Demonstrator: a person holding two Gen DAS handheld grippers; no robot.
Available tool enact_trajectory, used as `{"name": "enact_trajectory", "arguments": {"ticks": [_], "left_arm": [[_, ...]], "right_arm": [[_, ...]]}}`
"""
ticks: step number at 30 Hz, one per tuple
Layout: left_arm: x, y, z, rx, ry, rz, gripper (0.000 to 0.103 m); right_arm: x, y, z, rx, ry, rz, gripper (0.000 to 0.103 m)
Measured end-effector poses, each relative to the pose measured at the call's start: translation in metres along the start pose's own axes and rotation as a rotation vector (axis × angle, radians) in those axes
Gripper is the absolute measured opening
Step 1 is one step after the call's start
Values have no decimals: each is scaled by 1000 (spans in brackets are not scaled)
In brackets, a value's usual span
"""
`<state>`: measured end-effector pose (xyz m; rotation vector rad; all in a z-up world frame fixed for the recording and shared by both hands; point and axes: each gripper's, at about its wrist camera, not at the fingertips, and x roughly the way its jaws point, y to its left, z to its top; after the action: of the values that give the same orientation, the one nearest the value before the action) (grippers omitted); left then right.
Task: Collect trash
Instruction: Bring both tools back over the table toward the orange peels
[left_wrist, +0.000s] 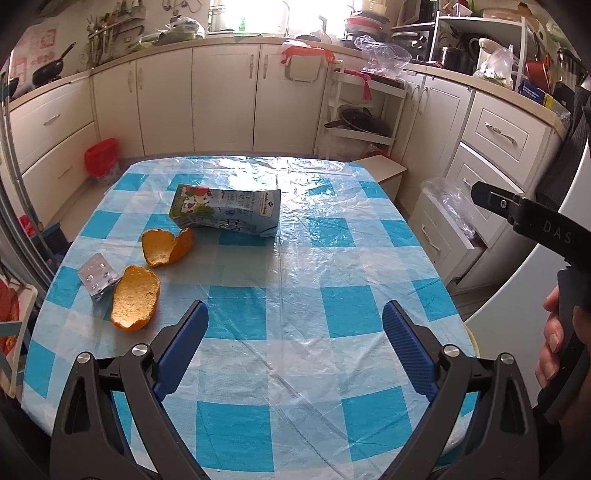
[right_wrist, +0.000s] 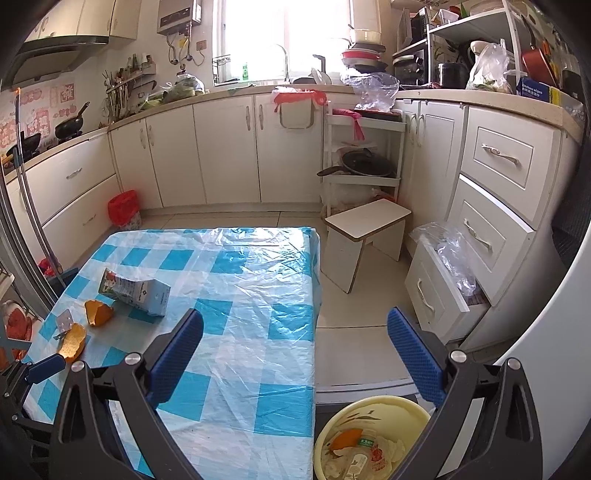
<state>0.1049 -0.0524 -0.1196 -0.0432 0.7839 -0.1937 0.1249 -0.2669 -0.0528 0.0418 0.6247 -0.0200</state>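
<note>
Kitchen cabinets ring our checked table; beside it stands the bin, already holding scraps; the milk carton, two orange peels and a blister pack lie together, so our left gripper, released like the right gripper, may snag the loose plastic cover or nudge neighbours.

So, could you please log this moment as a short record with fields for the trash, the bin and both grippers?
surface: table under a blue checked plastic cover
trash on table: milk carton lying on its side; two orange peels; blister pack touching the nearer peel
bin: yellow bucket on the floor beside the table, already holding trash
left gripper: open, empty
right gripper: open, empty
</note>
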Motion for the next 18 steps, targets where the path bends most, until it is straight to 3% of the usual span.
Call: {"name": "enact_trajectory", "arguments": {"ticks": [10, 18], "left_arm": [[-3, 24, 3, -31, -7, 31, 91], [-10, 65, 6, -58, -14, 117, 91]], "right_arm": [[6, 17, 1, -27, 18, 24, 96], [13, 31, 2, -26, 38, 62, 96]]}}
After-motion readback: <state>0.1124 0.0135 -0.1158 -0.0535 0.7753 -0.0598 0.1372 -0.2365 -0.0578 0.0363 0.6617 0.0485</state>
